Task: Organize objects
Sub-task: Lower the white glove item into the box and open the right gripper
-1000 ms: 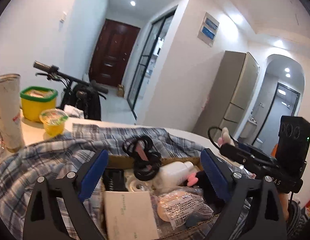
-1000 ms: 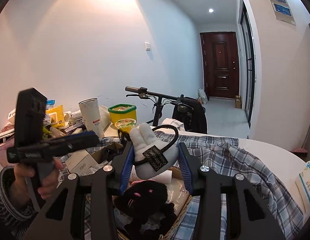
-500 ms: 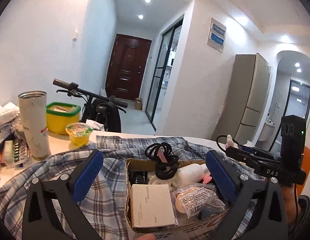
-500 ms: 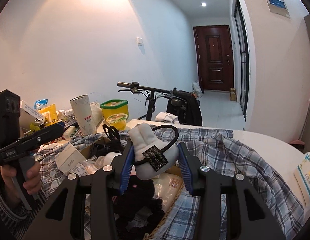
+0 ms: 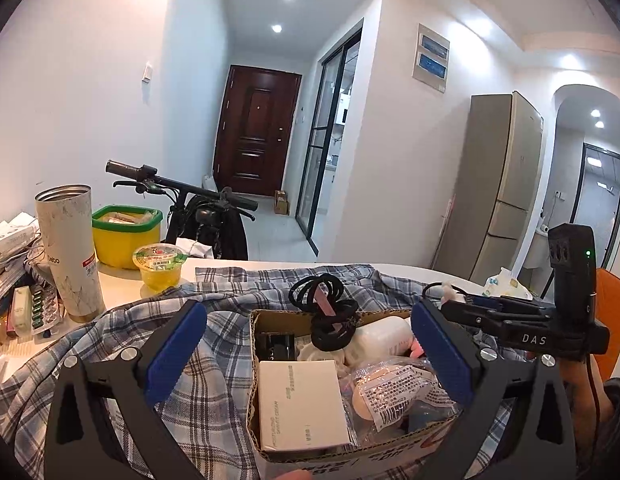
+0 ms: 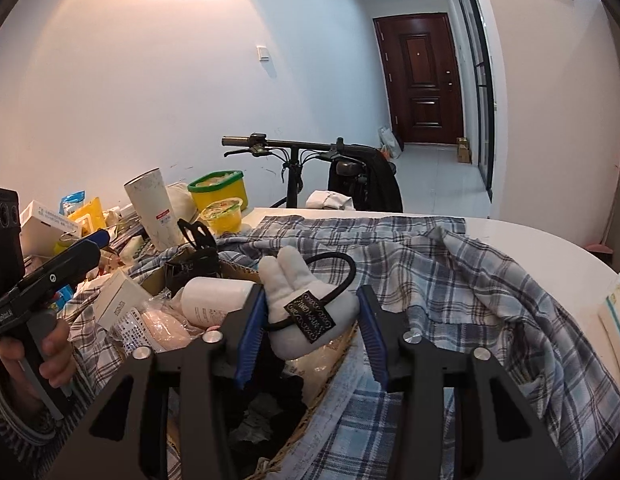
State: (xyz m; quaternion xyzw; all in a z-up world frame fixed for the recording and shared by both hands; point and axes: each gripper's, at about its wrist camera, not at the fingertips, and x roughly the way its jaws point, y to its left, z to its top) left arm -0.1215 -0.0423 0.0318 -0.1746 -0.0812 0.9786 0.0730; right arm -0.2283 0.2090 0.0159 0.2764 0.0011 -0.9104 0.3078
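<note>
My right gripper has lifted clear of the open brown cardboard box and drawn back toward me, carrying the white plush rabbit-ear hair tie with its black elastic loop and dark label. A second ago that plush hung low over the box's contents; now it sits higher, over the box's near right corner, with the blue pads pressing both its flanks. My left gripper has pulled back too: the box that filled the space between my blue pads now lies further off and I see all of it. Those jaws stand wide apart, holding nothing.

I judge the hair tie is out of the clutter and ready to go wherever it belongs; where that is, I cannot tell from here.

Still in the box are a flat white carton at the near left corner, a crinkly clear packet with printed text beside it, a white plastic bottle toward the far right, and a bundle of black looped hair bands on a pink card standing at the far edge.

The box rests on a blue-and-white checked shirt spread over a white round table. At the table's far left edge stand a tall marbled white tumbler, a yellow tub with a green rim and a small clear cup of yellow jelly, with a heap of packets and boxes beyond. Behind the table a black bicycle leans by the white wall; a dark brown door closes the tiled hallway.
</note>
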